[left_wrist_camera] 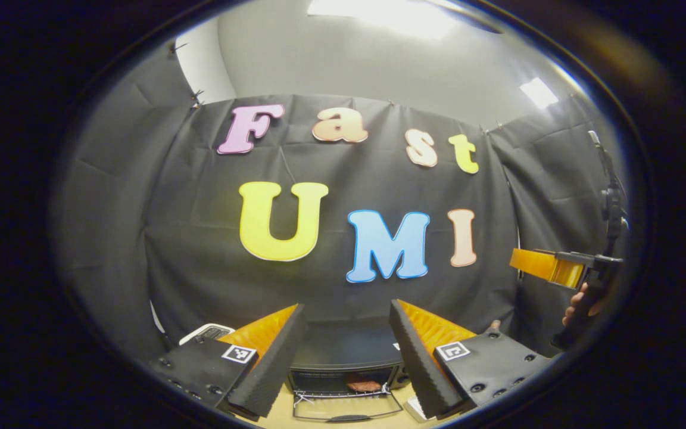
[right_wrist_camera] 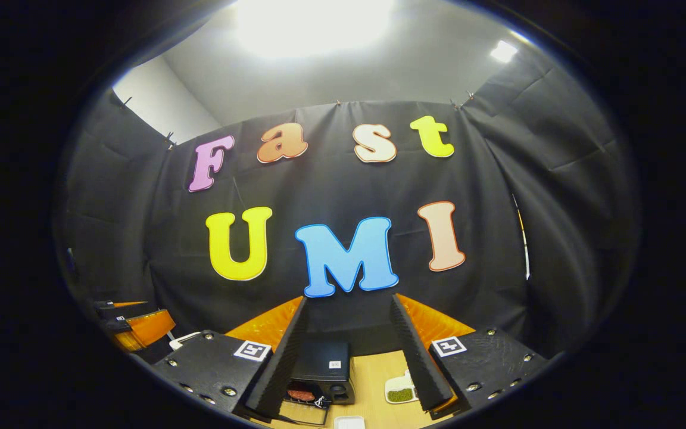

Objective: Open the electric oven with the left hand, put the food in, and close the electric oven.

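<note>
Left gripper point(left_wrist_camera: 346, 351) hangs wide apart and empty, and the electric oven point(left_wrist_camera: 343, 372) sits straight ahead and below it, door point(left_wrist_camera: 346, 408) dropped flat toward us, food point(left_wrist_camera: 362, 385) inside; right gripper point(right_wrist_camera: 348, 357), also spread empty, has the oven off to its left, so the left is better placed to close it

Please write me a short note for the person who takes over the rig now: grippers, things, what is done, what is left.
Left gripper: open, holding nothing, raised in front of the oven.
Right gripper: open, holding nothing, raised to the oven's right.
Electric oven: on the wooden table, its door folded down open.
Food: a reddish-brown piece already inside on the rack.
Done: oven opened, food in.
Left: close the door with the left gripper.
</note>
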A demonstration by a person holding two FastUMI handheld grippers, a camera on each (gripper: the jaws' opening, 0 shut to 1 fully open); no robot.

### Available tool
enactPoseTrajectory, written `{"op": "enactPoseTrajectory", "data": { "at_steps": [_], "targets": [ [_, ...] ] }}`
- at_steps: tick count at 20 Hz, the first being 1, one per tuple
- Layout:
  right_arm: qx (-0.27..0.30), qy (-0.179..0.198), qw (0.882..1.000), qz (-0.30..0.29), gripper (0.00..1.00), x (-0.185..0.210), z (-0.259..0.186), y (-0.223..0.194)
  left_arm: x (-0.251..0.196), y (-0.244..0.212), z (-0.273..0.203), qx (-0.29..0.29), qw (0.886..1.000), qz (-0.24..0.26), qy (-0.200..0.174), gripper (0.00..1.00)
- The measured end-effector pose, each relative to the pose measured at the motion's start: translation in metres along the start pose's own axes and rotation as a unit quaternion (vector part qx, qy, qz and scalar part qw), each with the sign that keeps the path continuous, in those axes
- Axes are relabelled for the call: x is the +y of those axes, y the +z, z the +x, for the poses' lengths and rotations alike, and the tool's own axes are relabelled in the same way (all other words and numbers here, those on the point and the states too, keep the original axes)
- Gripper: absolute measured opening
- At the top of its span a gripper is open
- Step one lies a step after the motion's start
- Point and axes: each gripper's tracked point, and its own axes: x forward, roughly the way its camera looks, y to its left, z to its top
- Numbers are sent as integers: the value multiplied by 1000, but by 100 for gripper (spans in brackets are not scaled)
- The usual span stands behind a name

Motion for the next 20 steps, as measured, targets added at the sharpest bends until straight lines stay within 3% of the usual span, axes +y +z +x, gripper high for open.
{"op": "enactPoseTrajectory", "data": {
  "at_steps": [3, 4, 8, 9, 14, 15, 19, 20],
  "targets": [
    [11, -9, 1000, 9, 83, -12, 1, -5, -2, -38, 11, 53, 999, -2, -2, 98],
    [15, -11, 1000, 11, 83, -15, 3, -7, -3, -52, 14, 76, 997, -2, -3, 94],
    [31, -15, 999, 19, 83, -26, 10, -17, -7, -114, 17, 157, 987, -31, -6, 98],
    [34, -15, 999, 21, 83, -29, 11, -20, -6, -132, 18, 179, 983, -36, -4, 94],
    [58, -13, 998, 34, 83, -36, 22, -34, -10, -213, 8, 273, 961, -27, -6, 97],
    [66, -13, 997, 34, 83, -38, 25, -39, -12, -232, 2, 292, 956, -30, -8, 92],
    [95, -12, 994, 45, 84, -42, 22, -59, -12, -307, -20, 377, 924, -61, 6, 98],
    [103, -14, 993, 47, 84, -44, 21, -64, -11, -324, -26, 398, 915, -69, 11, 95]
  ]
}}
